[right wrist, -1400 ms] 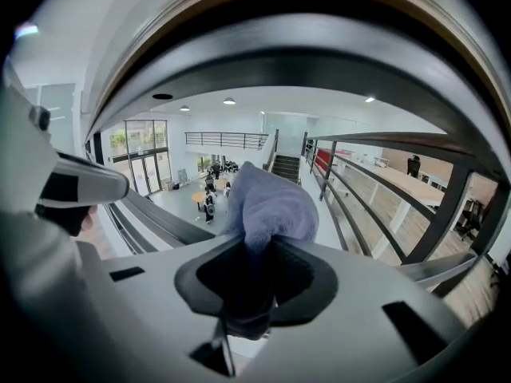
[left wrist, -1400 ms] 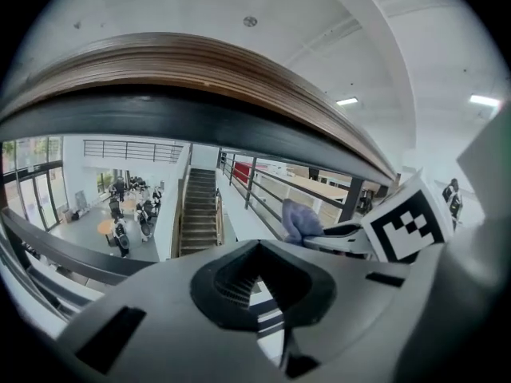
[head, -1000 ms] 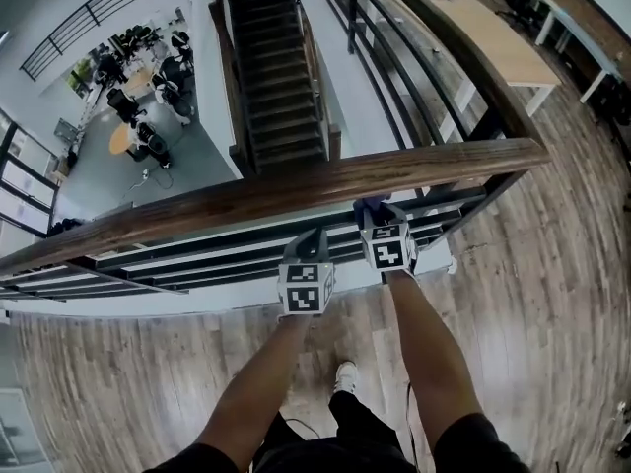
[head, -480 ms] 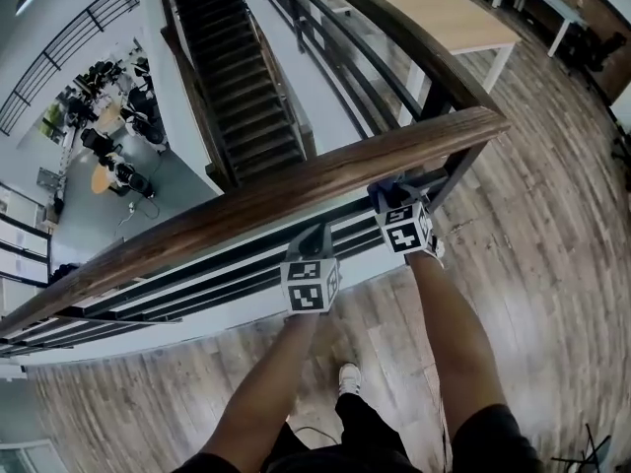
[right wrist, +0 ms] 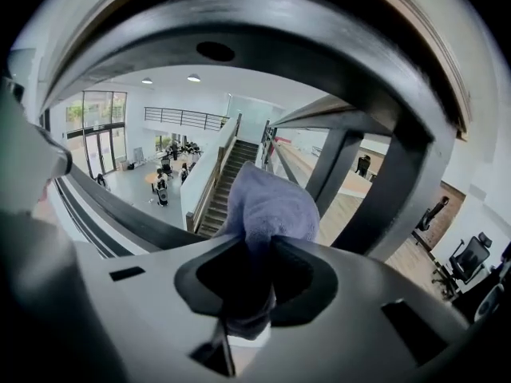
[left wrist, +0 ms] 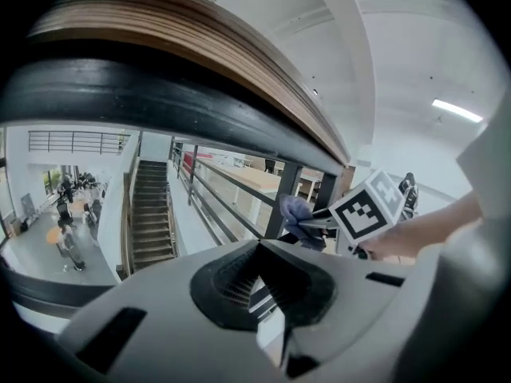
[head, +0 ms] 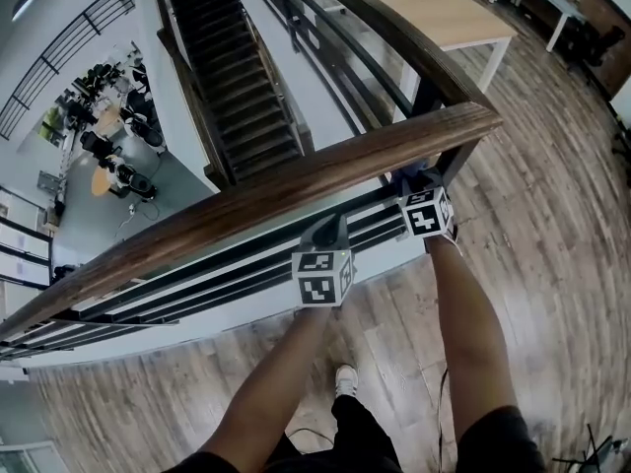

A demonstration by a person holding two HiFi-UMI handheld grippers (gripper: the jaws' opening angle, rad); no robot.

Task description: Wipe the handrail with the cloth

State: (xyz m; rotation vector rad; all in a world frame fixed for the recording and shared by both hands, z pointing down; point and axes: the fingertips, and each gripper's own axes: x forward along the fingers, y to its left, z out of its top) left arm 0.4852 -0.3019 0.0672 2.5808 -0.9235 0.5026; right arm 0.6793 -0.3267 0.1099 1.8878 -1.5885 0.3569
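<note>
The cloth [right wrist: 270,202], a purple-blue wad, is pinched in the right tongs [right wrist: 257,250] just below the wooden handrail [head: 296,187], near its right-hand corner end. The rail's long axis runs away leftward, above the left tongs [left wrist: 262,254], which are closed on nothing. The right hand is nearer, and wiping probably means raising the cloth onto the rail.

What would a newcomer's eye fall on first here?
The wooden handrail crosses the head view, with stairs far below it. The right gripper holds a purple cloth under the handrail near its corner; the left gripper, shut and empty, sits beside it.
</note>
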